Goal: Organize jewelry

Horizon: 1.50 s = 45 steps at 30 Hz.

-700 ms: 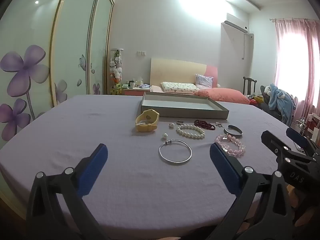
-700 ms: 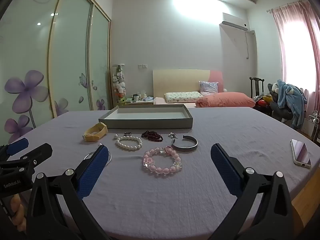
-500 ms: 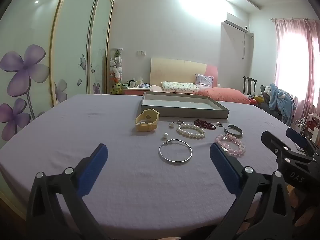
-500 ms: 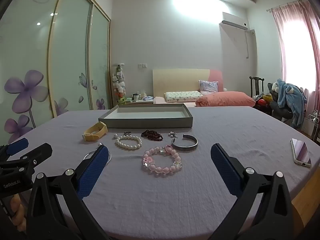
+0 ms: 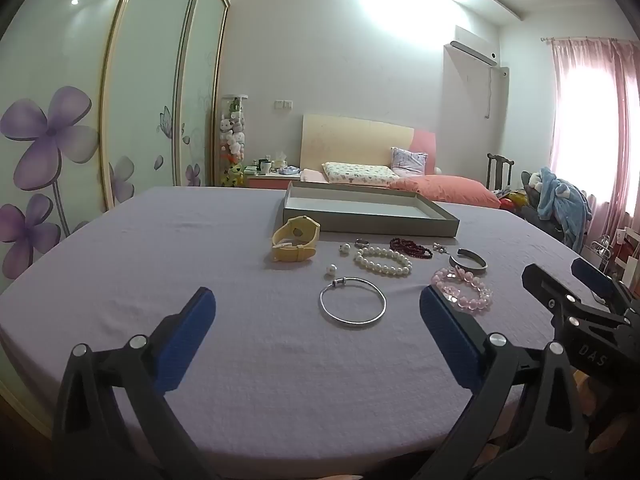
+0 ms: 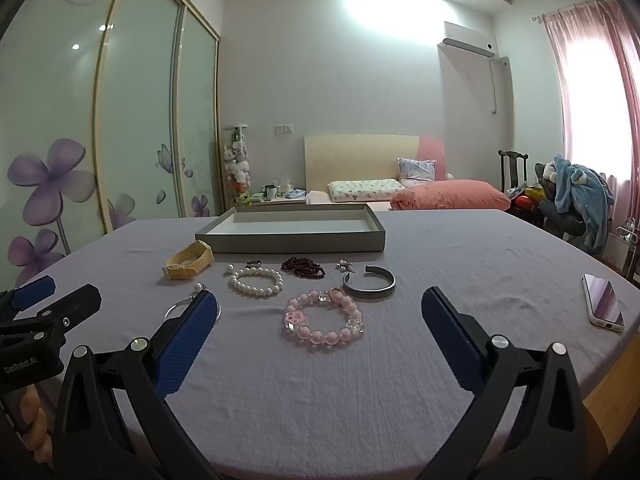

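Jewelry laid out for sorting on a lavender-covered tabletop [image 6: 320,380]. The grey tray [image 6: 290,240] stands shallow, open-topped and seemingly empty at the far side, presumably as the destination. All pieces lie loose on the cloth just in front of its near wall, spread singly, apparently so that each can be taken without disturbing its neighbours.

Relative to the tray: the yellow wristwatch [image 5: 295,239] lies off its near-left corner; a small ring [image 5: 362,242], the dark red bead bracelet [image 6: 303,267] and a small earring [image 6: 345,266] form the row closest to its wall; the white pearl bracelet [image 6: 255,282] and silver cuff [image 6: 369,281] lie one row nearer the cameras; two loose pearls [image 5: 331,269] sit left of the pearl bracelet; the silver bangle [image 5: 353,306] and pink bead bracelet [image 6: 323,315] lie nearest of all. A smartphone [image 6: 603,305] rests well apart, far to the right.

The left gripper [image 5: 316,344] is spread wide and holds nothing, levelled low above the cloth, aimed toward the bangle. The right gripper [image 6: 320,344] is likewise released and empty, framing the pink bead bracelet. Neither touches any piece; sorting has evidently not begun.
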### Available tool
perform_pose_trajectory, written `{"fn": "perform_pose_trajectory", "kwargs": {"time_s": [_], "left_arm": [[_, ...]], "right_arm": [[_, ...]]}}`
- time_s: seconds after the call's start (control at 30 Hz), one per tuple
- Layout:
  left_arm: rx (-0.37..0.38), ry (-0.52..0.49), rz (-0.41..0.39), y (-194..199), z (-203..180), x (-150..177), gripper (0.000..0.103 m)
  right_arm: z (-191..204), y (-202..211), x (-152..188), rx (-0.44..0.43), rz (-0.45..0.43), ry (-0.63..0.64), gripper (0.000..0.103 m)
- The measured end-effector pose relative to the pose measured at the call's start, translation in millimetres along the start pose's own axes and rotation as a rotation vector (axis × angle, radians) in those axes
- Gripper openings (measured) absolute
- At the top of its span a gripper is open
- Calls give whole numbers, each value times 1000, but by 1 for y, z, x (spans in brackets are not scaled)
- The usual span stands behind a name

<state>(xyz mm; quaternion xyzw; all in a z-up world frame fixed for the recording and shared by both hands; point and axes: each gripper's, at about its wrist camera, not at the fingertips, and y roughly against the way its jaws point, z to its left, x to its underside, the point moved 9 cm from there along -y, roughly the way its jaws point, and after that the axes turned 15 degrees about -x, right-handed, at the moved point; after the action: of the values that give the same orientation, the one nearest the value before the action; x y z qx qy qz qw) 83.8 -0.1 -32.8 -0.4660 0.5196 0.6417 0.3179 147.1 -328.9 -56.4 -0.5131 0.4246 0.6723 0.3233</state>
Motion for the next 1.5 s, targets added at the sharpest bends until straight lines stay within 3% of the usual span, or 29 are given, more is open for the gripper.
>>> {"fn": "perform_pose_trajectory", "kwargs": {"time_s": [1.5], "left_arm": [[4,1,6,-6,-2,1,99]], "right_arm": [[-3,-1,2,-1,7,-6,101]]}}
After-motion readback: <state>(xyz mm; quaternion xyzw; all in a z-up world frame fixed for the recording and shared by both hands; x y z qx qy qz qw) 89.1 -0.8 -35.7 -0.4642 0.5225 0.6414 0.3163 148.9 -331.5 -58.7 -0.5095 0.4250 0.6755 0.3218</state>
